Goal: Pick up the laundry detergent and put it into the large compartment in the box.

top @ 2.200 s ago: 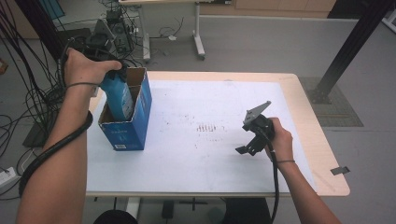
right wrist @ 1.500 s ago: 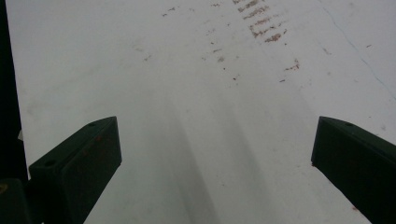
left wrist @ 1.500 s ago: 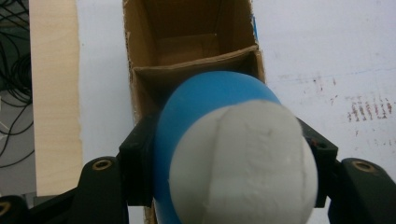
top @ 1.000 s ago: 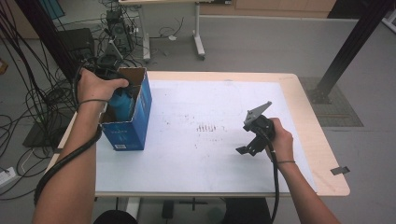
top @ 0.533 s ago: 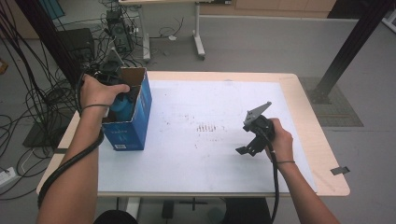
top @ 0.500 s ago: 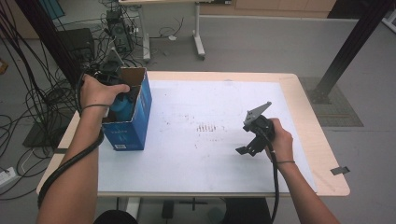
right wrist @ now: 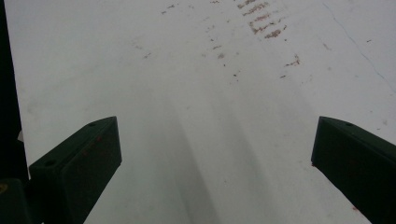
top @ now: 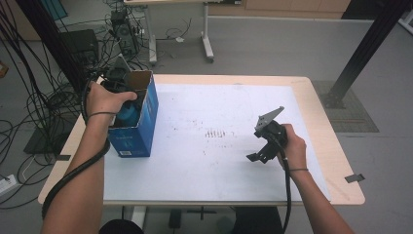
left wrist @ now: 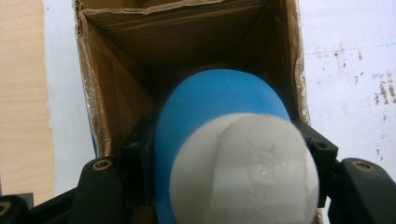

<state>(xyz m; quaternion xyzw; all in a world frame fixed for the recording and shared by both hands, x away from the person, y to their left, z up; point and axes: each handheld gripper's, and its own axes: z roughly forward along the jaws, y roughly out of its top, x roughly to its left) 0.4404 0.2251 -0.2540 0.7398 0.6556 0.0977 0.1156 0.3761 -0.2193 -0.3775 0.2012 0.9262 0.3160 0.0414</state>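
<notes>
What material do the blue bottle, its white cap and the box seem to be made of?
Blue bottle: probably plastic, smooth with a soft sheen. White cap: likely matte plastic, with a faint moulded seam. Box: corrugated cardboard, brown inside with ragged fluted edges; its blue printed outside shows in the high view.

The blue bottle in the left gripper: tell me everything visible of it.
The blue bottle looks like smooth plastic, rounded, with a white cap facing the camera. It points down into the open cardboard box, partly inside. The left gripper is shut on it, jaws pressing both sides. Whether it touches the box walls is unclear.
</notes>
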